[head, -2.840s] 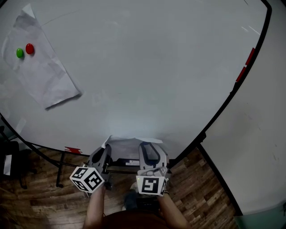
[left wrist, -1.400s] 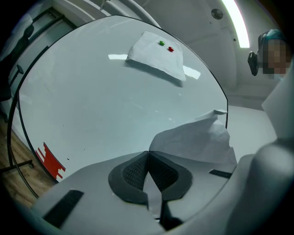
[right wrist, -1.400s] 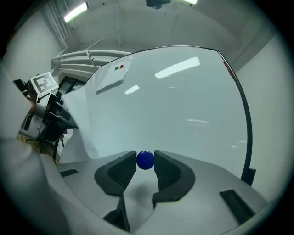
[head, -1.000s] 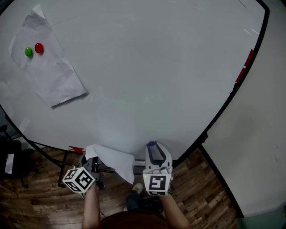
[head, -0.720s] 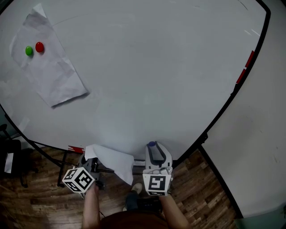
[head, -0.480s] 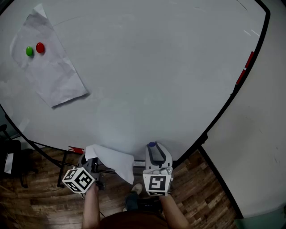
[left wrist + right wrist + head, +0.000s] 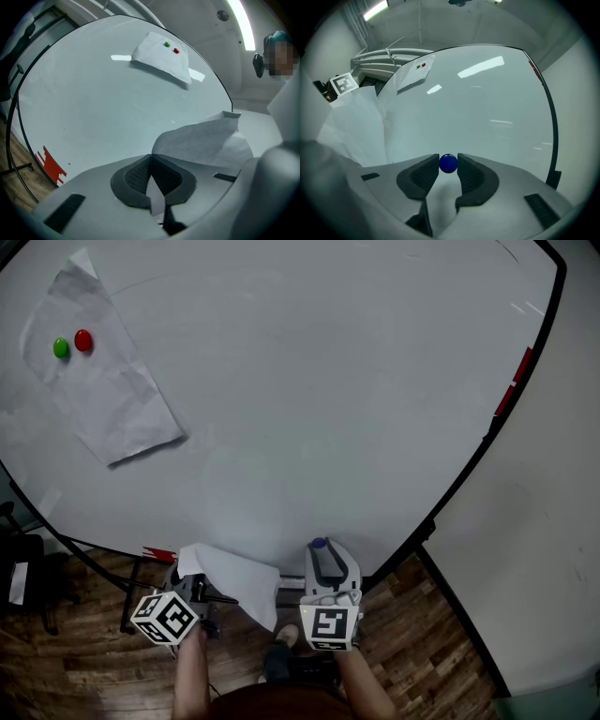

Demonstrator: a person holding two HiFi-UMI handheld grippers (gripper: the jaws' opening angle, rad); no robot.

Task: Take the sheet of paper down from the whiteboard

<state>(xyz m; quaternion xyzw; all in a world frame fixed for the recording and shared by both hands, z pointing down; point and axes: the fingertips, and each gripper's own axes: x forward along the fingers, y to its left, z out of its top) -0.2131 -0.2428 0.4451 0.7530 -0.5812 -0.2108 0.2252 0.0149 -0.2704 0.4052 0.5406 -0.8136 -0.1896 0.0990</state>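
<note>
**Sheet off the board, pinched in the left gripper**

Head view: The left gripper (image 7: pixel 194 590) holds a limp white sheet (image 7: pixel 239 579) at the near edge of the whiteboard (image 7: pixel 328 399). The sheet droops to the right, off the board and over the wooden floor (image 7: pixel 84 671). The right gripper (image 7: pixel 323 554) is just beside it on the right, with a small round blue magnet (image 7: pixel 319 544) at its tip. Far left on the smooth, glossy board, a creased second sheet (image 7: pixel 103 390) lies flat under a green magnet (image 7: pixel 61 349) and a red magnet (image 7: pixel 83 340), which sit side by side.

Left gripper view: The ribbed dark pads (image 7: pixel 136 176) are pressed together on a corner of the sheet (image 7: pixel 201 140), which curls up to the right. The second sheet (image 7: pixel 161 58) is far off on the board.

Right gripper view: The jaws clamp the blue magnet (image 7: pixel 448 163), one pad on each side of it. The held sheet (image 7: pixel 356 122) hangs at the left.
</note>
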